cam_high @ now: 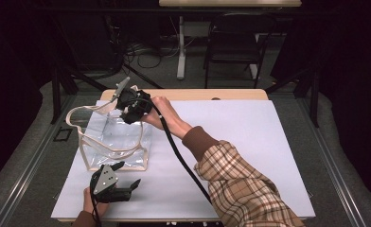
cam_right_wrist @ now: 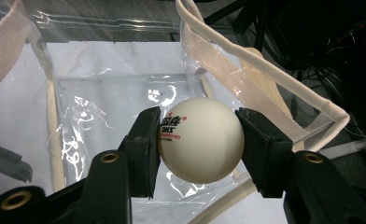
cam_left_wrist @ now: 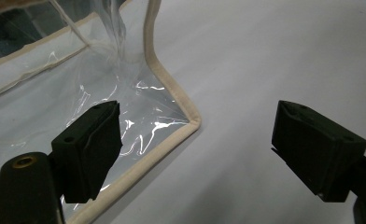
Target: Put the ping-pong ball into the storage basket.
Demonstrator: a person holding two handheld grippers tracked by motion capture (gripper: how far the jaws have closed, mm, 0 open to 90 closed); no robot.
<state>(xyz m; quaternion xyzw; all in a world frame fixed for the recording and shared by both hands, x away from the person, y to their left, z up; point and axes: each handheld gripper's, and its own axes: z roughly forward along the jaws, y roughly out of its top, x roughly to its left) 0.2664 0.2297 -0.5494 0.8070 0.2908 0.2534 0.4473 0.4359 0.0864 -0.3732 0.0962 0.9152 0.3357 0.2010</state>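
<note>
A clear plastic bag (cam_high: pixel 115 137) with cream trim and cream handles stands open on the white table cover at the left. My right gripper (cam_high: pixel 132 108) hovers over the bag's far rim, shut on a white table-tennis ball (cam_right_wrist: pixel 200 139) with red and black print. Below the ball the right gripper view looks down into the bag (cam_right_wrist: pixel 111 107). My left gripper (cam_high: pixel 127 182) rests near the table's front edge, just in front of the bag's near corner (cam_left_wrist: pixel 190 122). Its jaws stand wide open with nothing between them.
The white cover (cam_high: pixel 250 142) spreads over the table to the right of the bag. A black cable (cam_high: pixel 183 161) trails from the right gripper along the plaid sleeve. Behind the table are a black chair (cam_high: pixel 233 42) and floor cables.
</note>
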